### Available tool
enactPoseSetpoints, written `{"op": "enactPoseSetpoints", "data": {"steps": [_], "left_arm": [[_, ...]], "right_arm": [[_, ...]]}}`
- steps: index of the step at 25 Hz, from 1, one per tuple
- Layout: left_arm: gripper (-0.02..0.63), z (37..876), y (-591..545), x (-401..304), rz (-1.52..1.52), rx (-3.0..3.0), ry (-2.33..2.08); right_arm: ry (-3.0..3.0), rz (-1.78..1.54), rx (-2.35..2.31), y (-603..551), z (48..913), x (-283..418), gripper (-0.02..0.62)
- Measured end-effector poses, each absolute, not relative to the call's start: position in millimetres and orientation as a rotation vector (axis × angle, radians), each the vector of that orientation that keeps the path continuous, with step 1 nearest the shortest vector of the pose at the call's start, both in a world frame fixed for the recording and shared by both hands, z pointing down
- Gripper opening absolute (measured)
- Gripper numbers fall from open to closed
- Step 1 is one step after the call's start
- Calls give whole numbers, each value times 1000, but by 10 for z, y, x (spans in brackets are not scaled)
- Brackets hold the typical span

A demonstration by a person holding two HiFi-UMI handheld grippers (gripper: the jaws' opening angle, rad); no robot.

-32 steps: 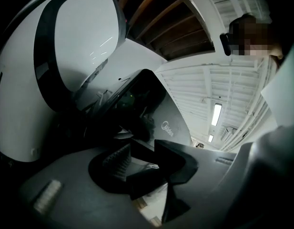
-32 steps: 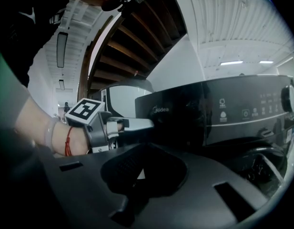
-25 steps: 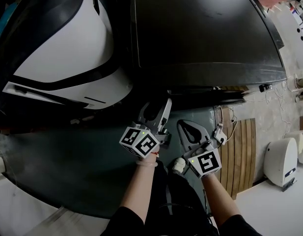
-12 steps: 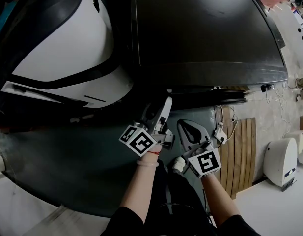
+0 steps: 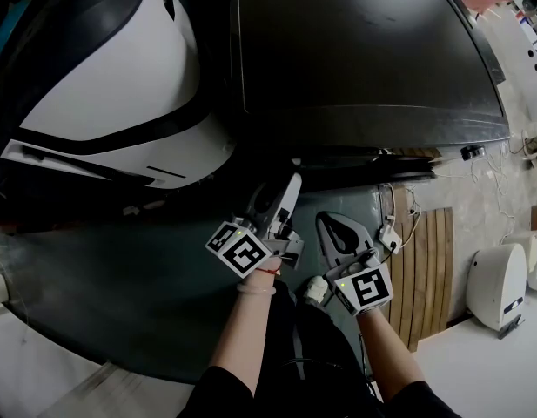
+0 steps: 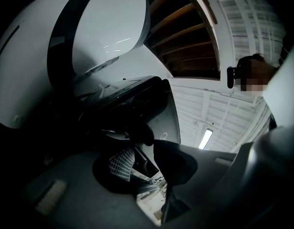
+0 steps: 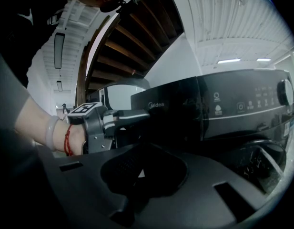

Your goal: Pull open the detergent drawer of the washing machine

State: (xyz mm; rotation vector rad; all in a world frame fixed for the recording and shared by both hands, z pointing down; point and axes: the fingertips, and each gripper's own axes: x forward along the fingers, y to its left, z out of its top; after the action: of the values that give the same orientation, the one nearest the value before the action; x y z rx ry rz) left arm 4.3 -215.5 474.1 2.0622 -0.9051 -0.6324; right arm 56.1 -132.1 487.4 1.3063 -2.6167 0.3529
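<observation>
- Head view: dark washing machine [image 5: 364,50] fills the top centre, seen from above, with a white machine [image 5: 120,77] to its left.
- Left gripper [image 5: 285,190] is up at the washer's front edge near its left corner, tips in shadow there.
- Right gripper [image 5: 335,229] hangs just beside it, lower and clear of the washer. A wooden slat board [image 5: 429,259] lies on the floor to the right.
- Left gripper view: the jaws stand wide with floor showing in the gap, and they have just been closing a little.
- A dark bit of the washer front sits at the top of the gap. Pads don't visibly press on it, so it's not gripped as far as this shows.
- White machine fills the top left.
- Right gripper view: the jaws are together with only a chink of light between the pads, holding nothing.
- Detergent drawer [image 7: 166,111] is the dark logo panel at the washer's upper left, left of the control panel [image 7: 242,104] and knob [image 7: 283,93], above the door [image 7: 261,159].
- Drawer front looks flush, not pulled out.
- Left gripper's tips reach the drawer's left end. Contact is too dark to call.
</observation>
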Motion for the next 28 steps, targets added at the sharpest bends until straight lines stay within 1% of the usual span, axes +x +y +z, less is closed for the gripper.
{"op": "enactPoseSetpoints", "data": {"steps": [5,21,28], "left_arm": [[121,4745,-2071,45,-640,2069,-896],[107,4760,-1787,54,-612,2109,-890],[104,4768,-1640,53,-617,2115,-886]], "right_arm": [[-2647,304,1313,-1253,4912,592,12],[-2646,347,1288,-1051,4910,590,12],[-2668,303,1290,-954,4925,601,12]]}}
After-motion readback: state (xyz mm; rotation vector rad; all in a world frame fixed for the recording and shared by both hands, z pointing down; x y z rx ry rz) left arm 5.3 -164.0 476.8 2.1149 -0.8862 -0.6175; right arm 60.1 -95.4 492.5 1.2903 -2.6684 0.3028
